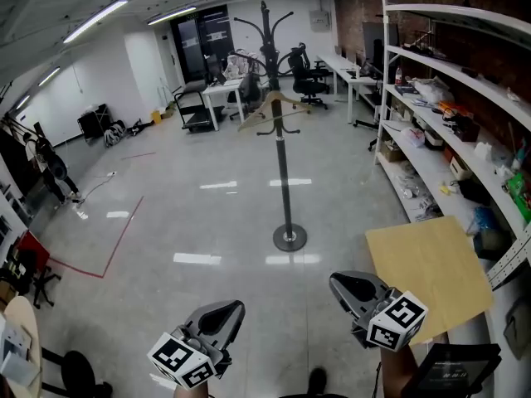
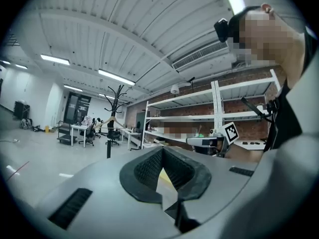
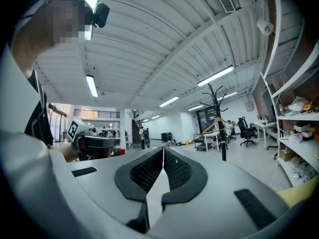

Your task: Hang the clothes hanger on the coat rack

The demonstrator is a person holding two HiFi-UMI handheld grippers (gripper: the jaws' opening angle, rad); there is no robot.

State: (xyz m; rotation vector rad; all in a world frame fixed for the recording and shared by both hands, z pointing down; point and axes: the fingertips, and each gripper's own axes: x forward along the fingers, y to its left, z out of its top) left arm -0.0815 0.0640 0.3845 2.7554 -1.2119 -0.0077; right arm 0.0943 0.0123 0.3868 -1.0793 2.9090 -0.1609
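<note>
Pale wooden clothes hanger (image 1: 274,106) is hanging on the tall black metal coat rack (image 1: 283,172), hooked on an arm partway up the pole, tilting a little, ends pointing left and right. The rack is standing on its round base on the glossy grey floor (image 1: 207,222), mid-room, well apart from both claws and ahead of them.

Left claw (image 1: 224,312) is sitting low at the bottom of the head view, pointing forward toward the rack. Its black ribbed pads are meeting at the tips, nothing between them. Right claw (image 1: 348,288) is hovering low on the other side, jaws likewise pressed together and gripping nothing. Neither claw is touching the hanger or the rack. In each gripper view the rack and hanger are showing small in the distance beyond the closed tips.

White metal shelving (image 1: 448,73) is running along the brick wall on the right, carrying assorted clutter too small to name. A light tan wooden board (image 1: 427,276) is lying at the near end, just beside the right claw. White desk (image 1: 224,94) and black office chairs (image 1: 307,77) are standing behind the rack.
</note>
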